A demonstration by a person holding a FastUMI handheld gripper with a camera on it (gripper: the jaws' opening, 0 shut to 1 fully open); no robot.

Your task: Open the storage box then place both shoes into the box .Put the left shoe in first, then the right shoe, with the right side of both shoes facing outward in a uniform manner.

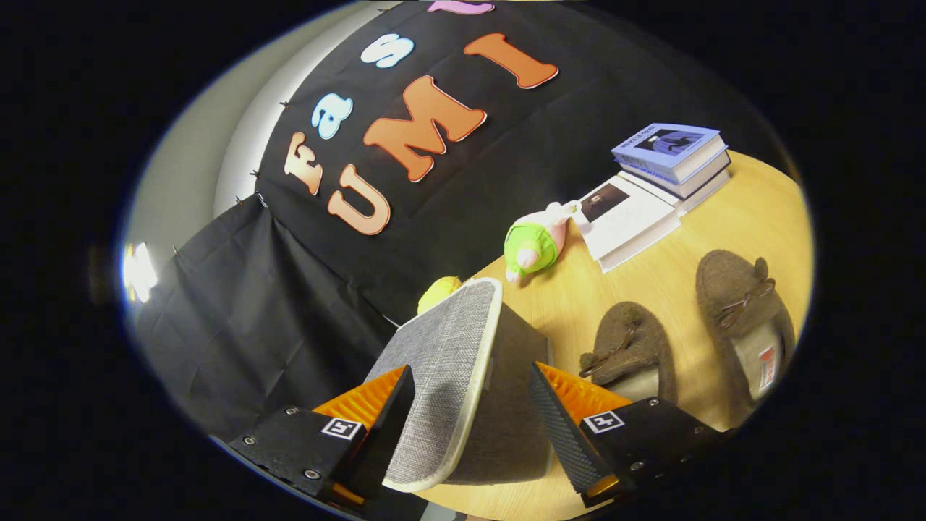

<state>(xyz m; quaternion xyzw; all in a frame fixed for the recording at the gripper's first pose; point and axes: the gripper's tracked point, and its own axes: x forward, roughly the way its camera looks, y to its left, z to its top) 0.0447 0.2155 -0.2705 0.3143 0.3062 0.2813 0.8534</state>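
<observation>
Gripper view: gripper (470, 405) fingers stand wide astride the raised grey fabric lid (447, 362) of the storage box (517, 391), probably to swing it open; contact unclear. Two brown fuzzy slippers (629, 347) (741, 311) wait on the wooden table (680, 268) beyond the box, not yet loaded.

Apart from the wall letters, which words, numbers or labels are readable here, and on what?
Top book cover: print too small to read.
Tag in the slipper nearer the books: blurred.
Gripper, fingers open either side of the box lid: square markers, no words.

Grey woven storage box (441, 362), brown shoes (738, 304)
</observation>
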